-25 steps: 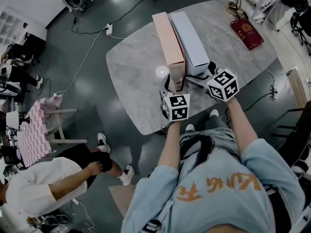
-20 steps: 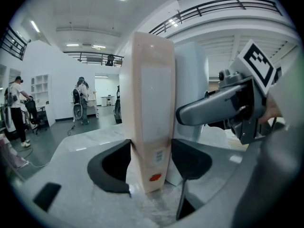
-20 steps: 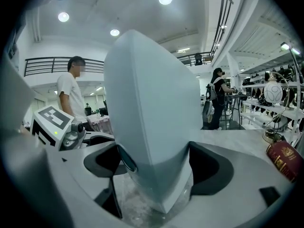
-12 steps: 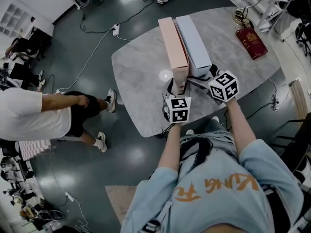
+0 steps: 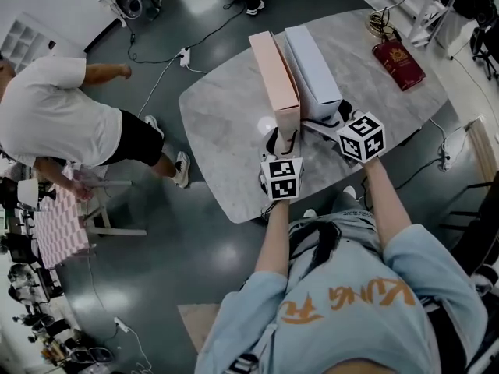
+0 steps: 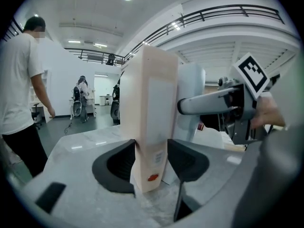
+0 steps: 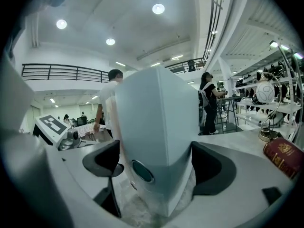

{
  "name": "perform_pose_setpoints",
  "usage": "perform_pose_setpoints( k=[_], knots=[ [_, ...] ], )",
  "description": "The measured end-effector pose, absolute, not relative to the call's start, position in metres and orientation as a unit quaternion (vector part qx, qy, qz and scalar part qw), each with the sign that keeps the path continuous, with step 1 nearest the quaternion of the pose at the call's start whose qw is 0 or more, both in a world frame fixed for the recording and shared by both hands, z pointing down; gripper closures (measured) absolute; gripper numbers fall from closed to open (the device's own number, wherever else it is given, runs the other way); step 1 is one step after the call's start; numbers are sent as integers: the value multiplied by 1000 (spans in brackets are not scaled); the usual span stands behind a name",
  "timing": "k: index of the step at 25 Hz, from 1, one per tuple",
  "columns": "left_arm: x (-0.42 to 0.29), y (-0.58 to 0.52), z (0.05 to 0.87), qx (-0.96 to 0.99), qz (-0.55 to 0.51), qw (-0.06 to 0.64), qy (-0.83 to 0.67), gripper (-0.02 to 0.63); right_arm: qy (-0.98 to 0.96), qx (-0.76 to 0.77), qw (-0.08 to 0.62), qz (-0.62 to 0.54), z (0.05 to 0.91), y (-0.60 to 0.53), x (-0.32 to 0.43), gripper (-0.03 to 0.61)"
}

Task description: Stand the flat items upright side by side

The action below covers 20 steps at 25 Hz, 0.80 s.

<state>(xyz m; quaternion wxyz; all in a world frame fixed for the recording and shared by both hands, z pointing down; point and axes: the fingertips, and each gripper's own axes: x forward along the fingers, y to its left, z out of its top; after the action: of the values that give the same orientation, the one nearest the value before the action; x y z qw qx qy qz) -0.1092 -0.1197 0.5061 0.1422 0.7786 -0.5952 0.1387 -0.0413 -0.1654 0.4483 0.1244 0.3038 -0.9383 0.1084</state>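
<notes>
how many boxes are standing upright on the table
2. The pink box stands on the marble table. The pale blue box stands close beside it, to its right in the head view. No other box shows, and none seems hidden.

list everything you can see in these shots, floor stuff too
table: 1, grey marble, centre
pink box: 1, pink, upright on the table
blue box: 1, pale blue, upright beside the pink box, on its right
book: 1, dark red, flat at the table's far right
power strip: 1, white, on the floor beyond the table
bystander: 1, white shirt, on the floor at left
left gripper: 1, black fingers, just closing, pressing the pink box between them
right gripper: 1, black fingers, clamped on the blue box
</notes>
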Motion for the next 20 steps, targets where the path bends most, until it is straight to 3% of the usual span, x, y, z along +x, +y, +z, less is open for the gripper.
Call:
perform_pose_setpoints(
  k=[17, 20],
  knots=[
    [-111, -95, 446, 778, 67, 106, -615, 486, -913, 385, 80, 113, 428, -154, 3, 124],
    [-108, -91, 435, 777, 59, 98, -619, 507, -910, 395, 70, 106, 419, -152, 13, 183]
  ],
)
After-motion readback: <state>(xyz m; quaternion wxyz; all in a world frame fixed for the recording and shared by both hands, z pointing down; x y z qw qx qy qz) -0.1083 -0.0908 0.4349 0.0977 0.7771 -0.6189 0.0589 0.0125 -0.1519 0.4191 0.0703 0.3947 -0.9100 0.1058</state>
